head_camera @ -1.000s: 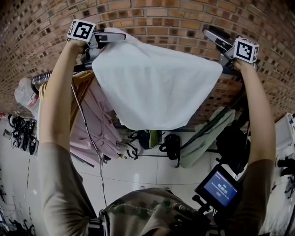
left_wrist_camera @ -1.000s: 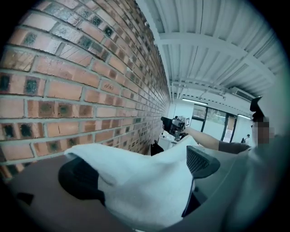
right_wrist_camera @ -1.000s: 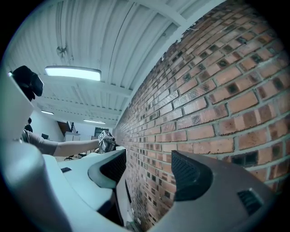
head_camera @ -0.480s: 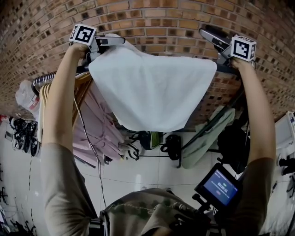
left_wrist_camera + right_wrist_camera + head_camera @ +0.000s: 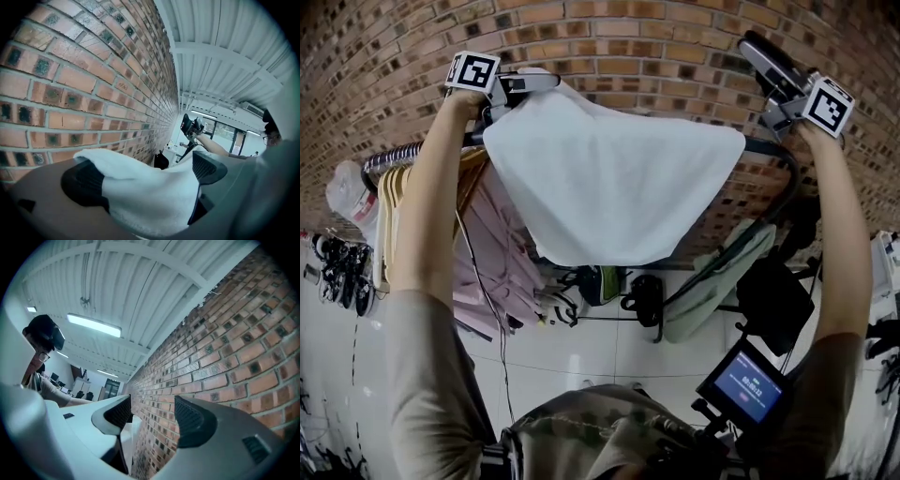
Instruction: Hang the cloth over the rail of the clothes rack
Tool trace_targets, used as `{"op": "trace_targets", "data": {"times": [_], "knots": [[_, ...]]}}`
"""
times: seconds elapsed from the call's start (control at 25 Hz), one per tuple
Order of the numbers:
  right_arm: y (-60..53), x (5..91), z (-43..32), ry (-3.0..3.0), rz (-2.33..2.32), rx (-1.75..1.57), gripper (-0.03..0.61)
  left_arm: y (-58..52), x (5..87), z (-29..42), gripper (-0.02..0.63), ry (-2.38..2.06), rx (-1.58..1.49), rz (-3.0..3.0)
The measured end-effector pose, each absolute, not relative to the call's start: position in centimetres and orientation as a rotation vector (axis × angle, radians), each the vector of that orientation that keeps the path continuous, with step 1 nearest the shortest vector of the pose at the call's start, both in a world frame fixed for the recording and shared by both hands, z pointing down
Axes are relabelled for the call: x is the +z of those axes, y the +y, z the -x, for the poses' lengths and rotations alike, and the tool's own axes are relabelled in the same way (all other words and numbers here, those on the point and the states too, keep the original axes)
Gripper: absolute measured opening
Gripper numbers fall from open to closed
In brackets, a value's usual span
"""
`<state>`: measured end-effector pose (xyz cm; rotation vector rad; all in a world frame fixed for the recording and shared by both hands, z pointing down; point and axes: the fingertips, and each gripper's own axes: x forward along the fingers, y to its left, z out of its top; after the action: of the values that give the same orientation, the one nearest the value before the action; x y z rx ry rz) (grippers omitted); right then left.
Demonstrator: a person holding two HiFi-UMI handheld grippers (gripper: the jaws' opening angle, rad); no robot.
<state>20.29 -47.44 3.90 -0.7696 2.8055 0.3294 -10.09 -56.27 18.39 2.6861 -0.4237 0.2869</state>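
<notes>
Its own view alone shows the left gripper (image 5: 146, 176) pinching the cloth (image 5: 609, 178) corner; the right gripper (image 5: 154, 417) gapes empty, past the cloth's upper-right end

A red brick wall (image 5: 628, 37) fills the background. Pink garments (image 5: 502, 248) hang on pale wooden hangers (image 5: 394, 187) at the left, with a white bag (image 5: 347, 192) just beside them. A pale green garment (image 5: 717, 272) hangs at the right, near a large black bag (image 5: 778, 305). On the white tiled floor (image 5: 581, 352), dark shoes (image 5: 342, 272) lie along the left edge. A small lit screen (image 5: 748, 386) shows at lower right. A strip light (image 5: 93, 325) crosses the ribbed ceiling (image 5: 117, 282).
</notes>
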Motion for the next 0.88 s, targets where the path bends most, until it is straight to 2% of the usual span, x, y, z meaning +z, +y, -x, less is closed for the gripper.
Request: {"op": "trace_targets", "data": {"times": [0.16, 0.32, 0.6, 0.88], "knots": [[-44.2, 1.5, -20.3, 2.810, 0.748, 0.432, 0.294, -55.8, 17.8, 9.8, 0.603, -0.374, 0.282, -2.713], [-40.1, 1.0, -20.0, 2.798, 0.596, 0.346, 0.293, -55.2, 17.4, 10.1, 0.603, -0.351, 0.224, -2.713], [-32.8, 9.3, -16.8, 3.028, 0.392, 0.292, 0.291, -55.1, 17.6, 10.5, 0.603, -0.373, 0.245, -2.714], [-29.2, 17.8, -16.6, 3.114, 0.382, 0.195, 0.291, -54.3, 17.4, 10.3, 0.603, -0.369, 0.234, -2.734]]}}
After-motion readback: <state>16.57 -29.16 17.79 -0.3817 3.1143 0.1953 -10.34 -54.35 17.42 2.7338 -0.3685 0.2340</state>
